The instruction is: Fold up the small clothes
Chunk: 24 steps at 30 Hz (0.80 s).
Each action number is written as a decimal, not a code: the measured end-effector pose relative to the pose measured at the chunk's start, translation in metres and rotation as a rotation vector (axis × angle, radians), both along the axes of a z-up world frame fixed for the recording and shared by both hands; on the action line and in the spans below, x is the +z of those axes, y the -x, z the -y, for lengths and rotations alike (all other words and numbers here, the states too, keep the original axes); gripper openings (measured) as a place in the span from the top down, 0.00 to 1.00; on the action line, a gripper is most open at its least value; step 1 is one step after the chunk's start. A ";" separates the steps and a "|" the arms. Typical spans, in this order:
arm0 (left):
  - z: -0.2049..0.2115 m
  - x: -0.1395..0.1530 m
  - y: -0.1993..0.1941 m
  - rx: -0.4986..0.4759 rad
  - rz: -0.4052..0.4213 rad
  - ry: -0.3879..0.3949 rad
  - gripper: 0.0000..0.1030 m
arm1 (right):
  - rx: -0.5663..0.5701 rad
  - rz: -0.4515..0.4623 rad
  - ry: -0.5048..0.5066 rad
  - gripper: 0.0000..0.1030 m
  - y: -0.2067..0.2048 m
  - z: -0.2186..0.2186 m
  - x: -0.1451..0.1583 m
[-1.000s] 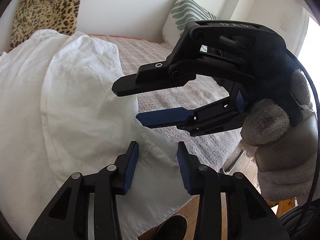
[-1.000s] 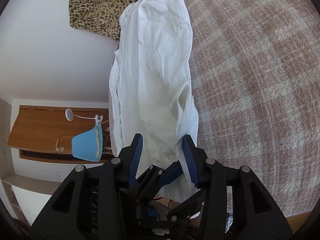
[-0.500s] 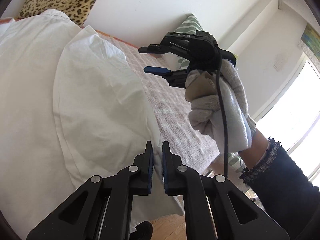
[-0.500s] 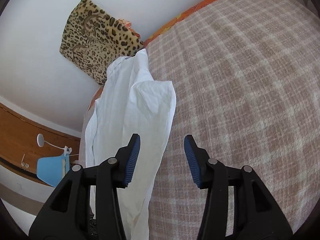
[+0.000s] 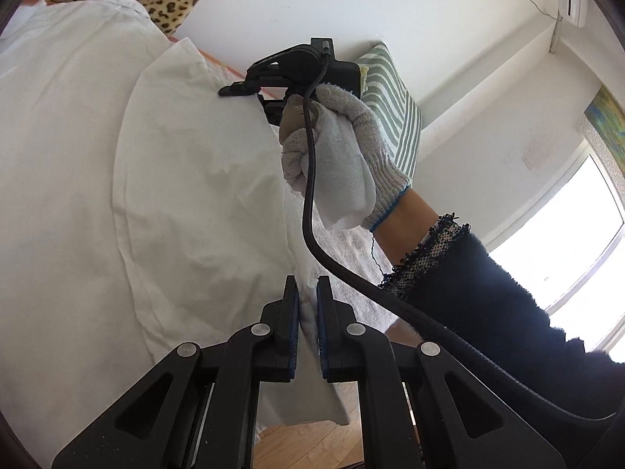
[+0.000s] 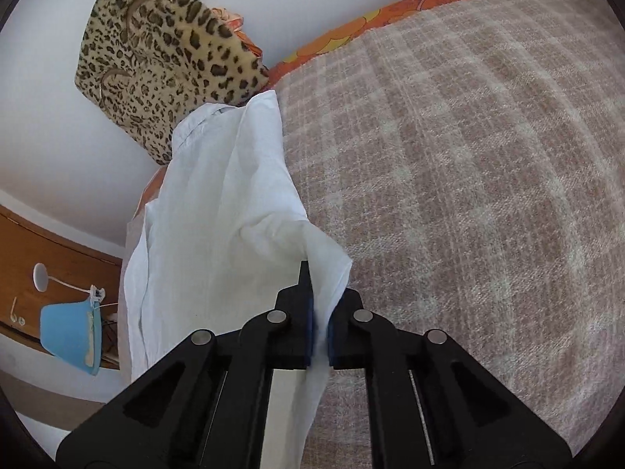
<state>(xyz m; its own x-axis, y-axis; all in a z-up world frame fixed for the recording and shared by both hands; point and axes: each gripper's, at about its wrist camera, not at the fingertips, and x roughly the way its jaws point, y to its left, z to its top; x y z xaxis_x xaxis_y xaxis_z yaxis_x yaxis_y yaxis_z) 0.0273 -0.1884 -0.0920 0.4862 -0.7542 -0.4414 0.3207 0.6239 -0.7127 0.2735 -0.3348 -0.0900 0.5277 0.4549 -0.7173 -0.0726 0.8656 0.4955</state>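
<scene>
A white shirt (image 5: 117,179) lies along the left side of a bed, one layer folded over another. My left gripper (image 5: 307,293) is shut on the shirt's near edge, with cloth pinched between the blue pads. My right gripper (image 6: 319,297) is shut on the shirt (image 6: 218,211) at its right edge, farther up the garment. In the left wrist view the right gripper (image 5: 242,92) shows beyond the fold, held by a gloved hand (image 5: 336,148), its lower finger hidden by cloth.
A pink checked blanket (image 6: 468,156) covers the bed. A leopard-print cushion (image 6: 156,54) and a green striped pillow (image 5: 394,105) stand against the wall. A blue chair (image 6: 70,336) stands by a wooden desk. Wooden floor (image 5: 297,445) lies below the bed edge.
My left gripper closed on the shirt's near edge. My right gripper moved up along the shirt's right edge and closed on it.
</scene>
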 end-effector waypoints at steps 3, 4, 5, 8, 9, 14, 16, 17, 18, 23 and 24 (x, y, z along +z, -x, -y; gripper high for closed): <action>-0.011 -0.009 -0.003 0.032 -0.061 0.045 0.94 | -0.031 0.006 0.129 0.95 0.000 -0.014 0.017; -0.016 -0.012 -0.004 0.043 -0.077 0.059 0.94 | -0.035 0.005 0.207 0.95 -0.001 -0.027 0.021; -0.020 -0.013 -0.001 0.054 -0.084 0.067 0.94 | -0.018 0.022 0.281 0.96 0.000 -0.042 0.026; -0.037 -0.012 0.007 0.086 -0.084 0.084 0.94 | 0.042 0.060 0.380 0.95 0.004 -0.084 0.044; -0.043 -0.011 0.009 0.100 -0.084 0.094 0.94 | 0.055 0.067 0.415 0.95 0.005 -0.098 0.049; -0.068 -0.015 0.020 0.138 -0.110 0.128 0.94 | 0.160 0.097 0.558 0.95 0.013 -0.161 0.054; -0.077 -0.017 0.024 0.151 -0.114 0.133 0.94 | 0.187 0.095 0.570 0.96 0.015 -0.179 0.055; -0.082 -0.017 0.027 0.158 -0.112 0.131 0.94 | 0.195 0.092 0.574 0.95 0.015 -0.187 0.054; -0.087 -0.017 0.028 0.165 -0.112 0.129 0.94 | 0.201 0.086 0.576 0.95 0.014 -0.193 0.053; -0.114 -0.020 0.036 0.206 -0.120 0.131 0.94 | 0.227 0.065 0.600 0.96 0.010 -0.227 0.038; -0.118 -0.021 0.037 0.212 -0.123 0.131 0.94 | 0.231 0.063 0.608 0.96 0.010 -0.233 0.033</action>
